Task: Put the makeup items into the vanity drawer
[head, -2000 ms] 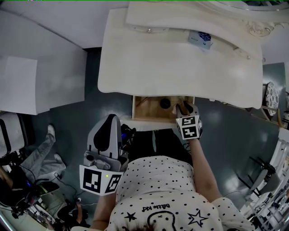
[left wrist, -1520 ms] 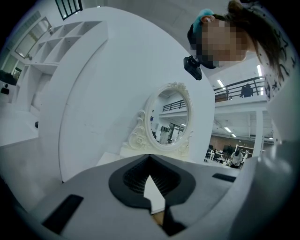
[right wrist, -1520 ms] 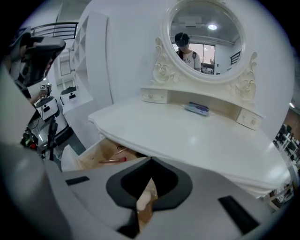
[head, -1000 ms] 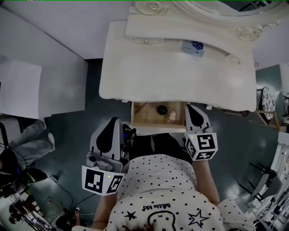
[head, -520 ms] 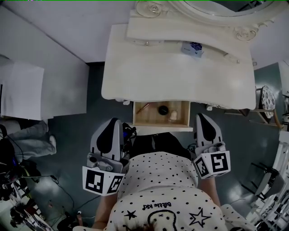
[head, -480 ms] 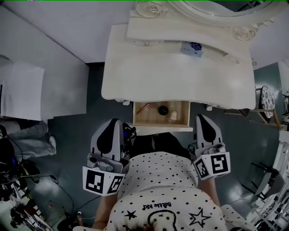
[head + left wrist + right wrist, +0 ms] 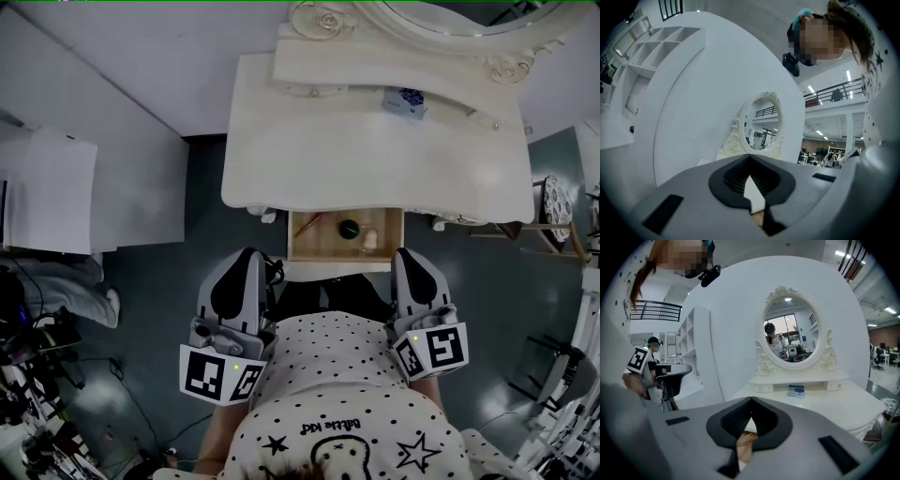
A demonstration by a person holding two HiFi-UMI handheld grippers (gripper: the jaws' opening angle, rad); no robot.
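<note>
The wooden vanity drawer point(image 7: 298, 249) stands pulled out under the white vanity top point(image 7: 375, 159). Inside lie a thin stick point(image 7: 308, 225), a round black item point(image 7: 350, 228) and a pale item point(image 7: 371, 240). A small blue-and-white box point(image 7: 407, 101) point(image 7: 796, 390) sits on the vanity top near the mirror. My left gripper point(image 7: 247, 255) point(image 7: 750, 159) hovers left of the drawer front, shut and empty. My right gripper point(image 7: 406, 253) point(image 7: 751, 402) hangs just right of the drawer front, shut with nothing between its pads.
An ornate oval mirror point(image 7: 790, 333) point(image 7: 761, 123) rises behind the vanity. White furniture point(image 7: 56, 192) stands to the left, with another person's legs point(image 7: 66, 286) below it. Metal frames and a round patterned object point(image 7: 561, 202) crowd the right side.
My right gripper has pulled back out of the drawer toward the person's body. The pale item stays in the drawer. The left gripper has kept its place.
</note>
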